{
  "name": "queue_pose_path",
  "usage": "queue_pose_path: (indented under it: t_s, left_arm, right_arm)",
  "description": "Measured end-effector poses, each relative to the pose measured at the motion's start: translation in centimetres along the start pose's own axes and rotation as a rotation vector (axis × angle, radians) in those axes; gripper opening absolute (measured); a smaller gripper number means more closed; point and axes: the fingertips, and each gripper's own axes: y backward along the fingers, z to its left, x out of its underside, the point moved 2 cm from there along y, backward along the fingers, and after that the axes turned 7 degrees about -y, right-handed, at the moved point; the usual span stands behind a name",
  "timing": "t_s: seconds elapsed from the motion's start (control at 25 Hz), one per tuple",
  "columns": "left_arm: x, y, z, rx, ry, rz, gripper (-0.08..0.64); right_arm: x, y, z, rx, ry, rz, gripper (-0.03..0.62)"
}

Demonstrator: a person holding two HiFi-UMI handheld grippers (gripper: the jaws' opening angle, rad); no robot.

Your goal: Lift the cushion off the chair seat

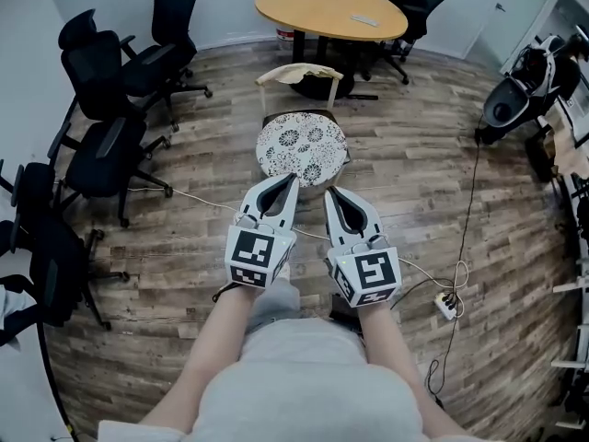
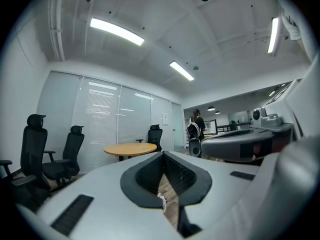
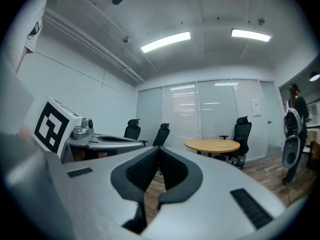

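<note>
The round cushion [image 1: 301, 147], white with a dark flower pattern, lies flat on the seat of a light wooden chair [image 1: 299, 74]. It covers the seat out to its edges, and the chair's back rail shows just beyond it. The chair stands on the plank floor [image 1: 433, 182], between the person and an oval wooden table [image 1: 329, 10].

The 2 grippers are held side by side and level, both pointing at the chair. In the head view the tips of the left gripper [image 1: 293, 180] sit over the near edge of the cushion; whether they touch it cannot be told. The tips of the right gripper [image 1: 329, 191] lie just short of the seat's near right edge.

Both tools are clenched, with the jaw tips pressed together and nothing between them. Below the closed tips each gripper view shows only a slit of floor, and the left one also shows a scrap of patterned fabric.

Black office chairs [image 1: 120, 81] stand at the left of the room. A small flat grey thing [image 1: 363, 19] lies near the table's right edge. A white power strip [image 1: 446, 305] lies on the floor to the person's right.
</note>
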Motion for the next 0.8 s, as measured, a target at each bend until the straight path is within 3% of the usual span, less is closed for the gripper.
queue_pose_path:
  t_s: [0.4,0.8]
  left_arm:
    - [1.9,-7.3,7.8,0.003,0.032,0.014,0.003]
    - [4.9,-12.4,12.7,0.019,0.067,0.065,0.003]
  right_arm:
    - [0.8,-9.7,-4.3,0.023,-0.050,0.034,0.026]
    - [1.6,-16.1,-7.9,0.041,-0.016,0.081,0.026]
